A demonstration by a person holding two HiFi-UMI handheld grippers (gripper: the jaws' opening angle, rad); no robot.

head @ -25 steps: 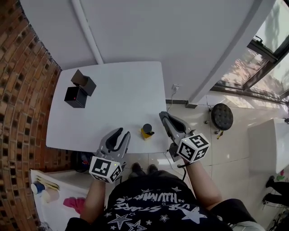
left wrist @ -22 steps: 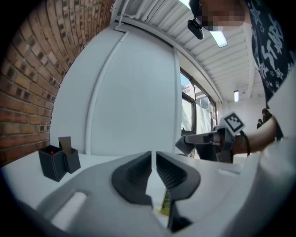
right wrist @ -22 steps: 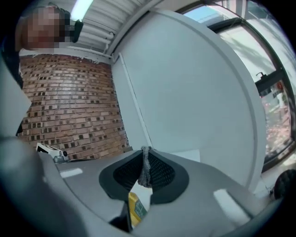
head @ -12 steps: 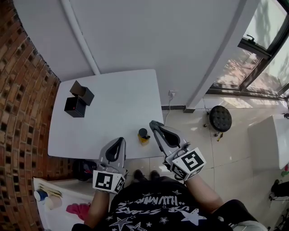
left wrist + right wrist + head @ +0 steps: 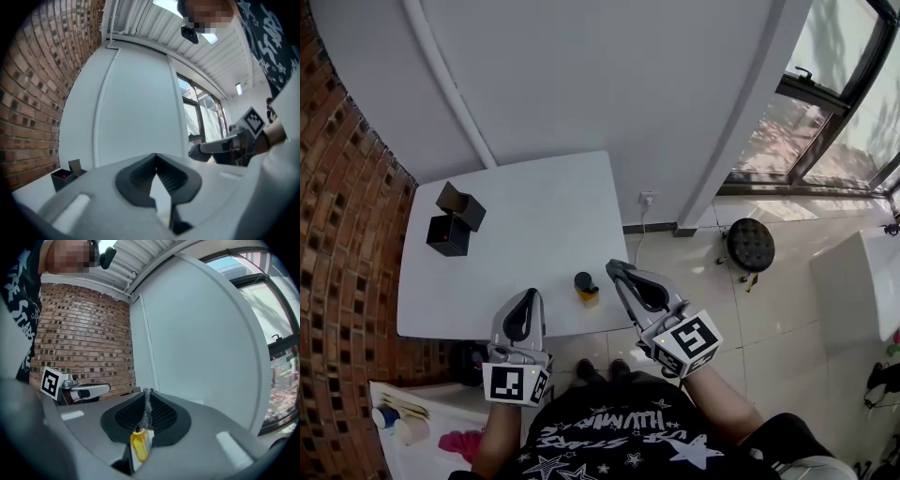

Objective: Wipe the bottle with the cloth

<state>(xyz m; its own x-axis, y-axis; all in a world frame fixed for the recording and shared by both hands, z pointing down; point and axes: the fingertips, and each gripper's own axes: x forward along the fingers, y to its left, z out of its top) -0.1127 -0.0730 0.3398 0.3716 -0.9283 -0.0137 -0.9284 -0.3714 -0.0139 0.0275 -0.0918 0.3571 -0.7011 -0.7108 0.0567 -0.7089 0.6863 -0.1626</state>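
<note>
both claws shut, cloth in right one

left claw (image 5: 528, 298): jaws closed, nothing btwn. right claw (image 5: 617, 272): clamped on thin grey cloth (image 5: 147, 409). yellow bottle (image 5: 585, 287) w/ dark cap stands on white table (image 5: 534, 206), just left of right claw tip, right of left claw. black boxes (image 5: 455, 220) well ahead-left of left claw.

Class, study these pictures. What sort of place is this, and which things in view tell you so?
Probably a plain indoor room, perhaps a workroom corner. A small white table stands beside a brick wall on a tiled floor, with a large window on the far side.
</note>
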